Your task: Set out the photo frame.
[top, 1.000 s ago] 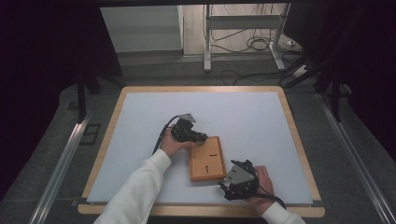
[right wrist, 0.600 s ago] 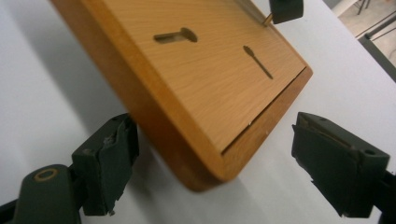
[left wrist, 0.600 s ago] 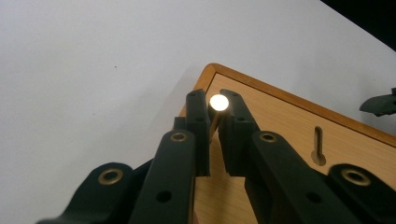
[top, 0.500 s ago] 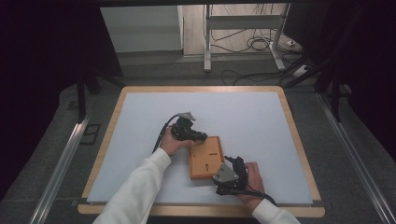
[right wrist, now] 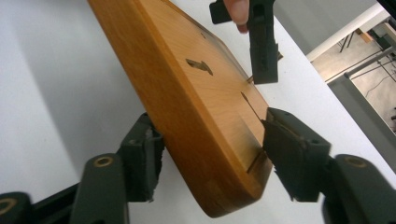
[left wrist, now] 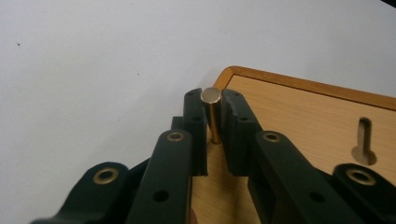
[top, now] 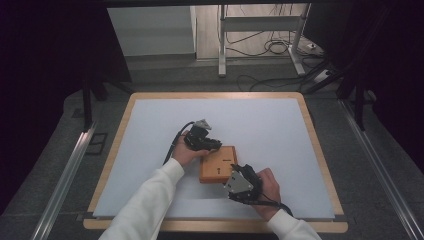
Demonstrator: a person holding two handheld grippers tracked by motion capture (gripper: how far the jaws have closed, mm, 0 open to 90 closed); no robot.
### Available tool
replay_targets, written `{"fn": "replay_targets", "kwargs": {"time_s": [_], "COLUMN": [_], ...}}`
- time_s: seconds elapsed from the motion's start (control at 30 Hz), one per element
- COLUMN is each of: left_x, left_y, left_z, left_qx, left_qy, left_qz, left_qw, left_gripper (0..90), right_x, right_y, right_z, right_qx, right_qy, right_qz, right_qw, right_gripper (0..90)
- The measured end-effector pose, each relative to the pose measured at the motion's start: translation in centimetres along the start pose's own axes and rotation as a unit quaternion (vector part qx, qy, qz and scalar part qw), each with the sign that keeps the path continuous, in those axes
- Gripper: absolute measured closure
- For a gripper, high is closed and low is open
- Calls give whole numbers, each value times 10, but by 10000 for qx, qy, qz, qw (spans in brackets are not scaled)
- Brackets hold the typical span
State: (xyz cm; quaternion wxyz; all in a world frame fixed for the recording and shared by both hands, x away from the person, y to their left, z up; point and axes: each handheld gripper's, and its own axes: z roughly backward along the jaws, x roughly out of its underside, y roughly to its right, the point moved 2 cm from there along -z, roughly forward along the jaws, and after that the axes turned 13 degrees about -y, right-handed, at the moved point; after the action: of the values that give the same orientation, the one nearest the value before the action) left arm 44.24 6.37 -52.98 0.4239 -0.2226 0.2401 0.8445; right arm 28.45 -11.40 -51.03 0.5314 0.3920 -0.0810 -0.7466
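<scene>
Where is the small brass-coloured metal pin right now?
In the left gripper view, the brass-coloured metal pin stands upright between the left gripper jaws, near a corner of the orange wooden board.

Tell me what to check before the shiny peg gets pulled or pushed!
1. Left gripper jaws closed on the brass pin: ok.
2. Pin standing upright in the wooden board: ok.
3. Right gripper jaws straddling the board's corner: ok.
4. Right jaws actually pressing the board: cannot tell.
5. Board lying flat on the white table: ok in the high view.
6. Keyhole slot free of fingers: ok.
</scene>
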Motion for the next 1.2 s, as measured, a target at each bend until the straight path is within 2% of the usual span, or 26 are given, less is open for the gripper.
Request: {"fn": "replay_targets", "kwargs": {"time_s": [0.13, 0.3, 0.43, 0.53, 0.57, 0.67, 0.87, 1.03, 1.2], "left_x": [0, 1, 6, 12, 15, 28, 60, 88, 105], "left_y": [-1, -3, -6, -6, -6, -7, -6, -2, 2], "left_z": [-1, 1, 13, 24, 28, 42, 65, 73, 75], "left_qx": [-32, 29, -102, -337, -409, -555, -670, -849, -974], "left_qy": [13, 77, 279, 347, 375, 457, 482, 361, 169], "left_qz": [3, 69, 190, 206, 206, 236, 218, 159, 165], "left_qw": [10000, 9999, 9994, 9986, 9982, 9971, 9964, 9956, 9950], "left_gripper": [793, 754, 675, 610, 579, 565, 530, 495, 442], "right_x": [-4, -6, -8, -9, -10, -10, -14, -15, -17], "right_y": [5, 10, 16, 20, 23, 25, 30, 34, 36], "right_z": [2, 4, 6, 7, 8, 9, 9, 9, 9], "right_qx": [27, -2, -39, -43, -63, -83, -150, -198, -206], "right_qy": [72, 98, 122, 121, 108, 103, 69, 53, 8], "right_qz": [5, -16, -63, -63, -72, -68, -71, -96, -75], "right_qw": [10000, 10000, 9999, 9999, 9999, 9999, 9998, 9997, 9998], "right_gripper": [439, 461, 473, 482, 486, 489, 497, 506, 512]}}
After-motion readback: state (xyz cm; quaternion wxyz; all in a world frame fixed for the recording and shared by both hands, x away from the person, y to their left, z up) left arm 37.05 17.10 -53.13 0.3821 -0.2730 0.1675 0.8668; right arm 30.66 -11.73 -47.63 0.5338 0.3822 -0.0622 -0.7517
